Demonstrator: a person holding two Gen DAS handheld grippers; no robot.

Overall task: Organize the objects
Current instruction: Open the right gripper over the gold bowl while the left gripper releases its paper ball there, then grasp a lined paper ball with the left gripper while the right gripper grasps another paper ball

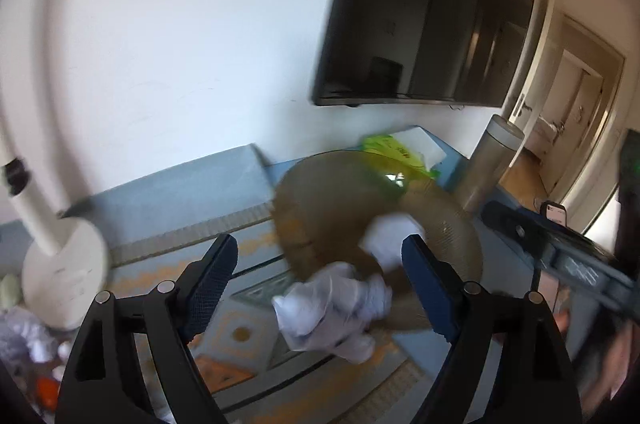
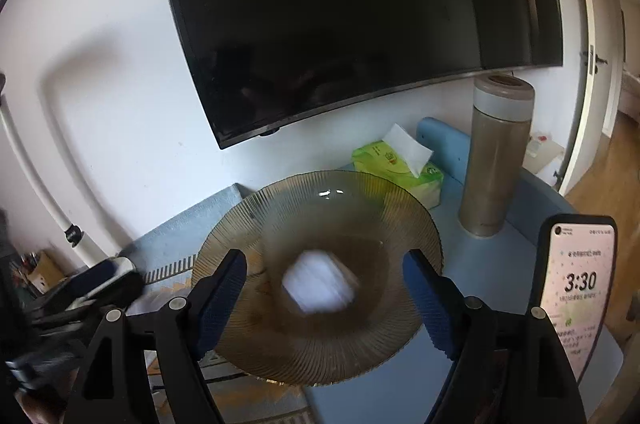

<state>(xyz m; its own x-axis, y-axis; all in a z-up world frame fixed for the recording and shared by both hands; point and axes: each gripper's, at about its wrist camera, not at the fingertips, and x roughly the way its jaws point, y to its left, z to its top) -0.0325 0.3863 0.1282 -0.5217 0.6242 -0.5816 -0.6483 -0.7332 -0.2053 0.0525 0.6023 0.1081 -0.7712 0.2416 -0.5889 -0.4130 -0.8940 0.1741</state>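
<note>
Both my left gripper (image 1: 320, 284) and right gripper (image 2: 324, 298) stand wide open, gripping nothing; a crumpled white tissue (image 1: 332, 308) lies between my jaws, unpressed, in the ribbed glass plate (image 2: 280, 356), whose rim spreads beyond my fingertips.

Daylit, motion-blurred, fisheye-warped, perhaps window-lit

A wide, ribbed amber glass plate (image 2: 320, 280) fills the middle of the blue tabletop (image 2: 500, 264), with a blurred white crumpled tissue (image 1: 332, 308) over it. Behind it a green tissue pack (image 2: 396, 167) and a tall grey metal flask (image 2: 496, 159) block the back right. A large black wall-mounted television (image 2: 352, 7) overhangs them. Bare blue surface lies open right of the plate. A white lamp base (image 1: 64, 272) blocks the left.
</note>
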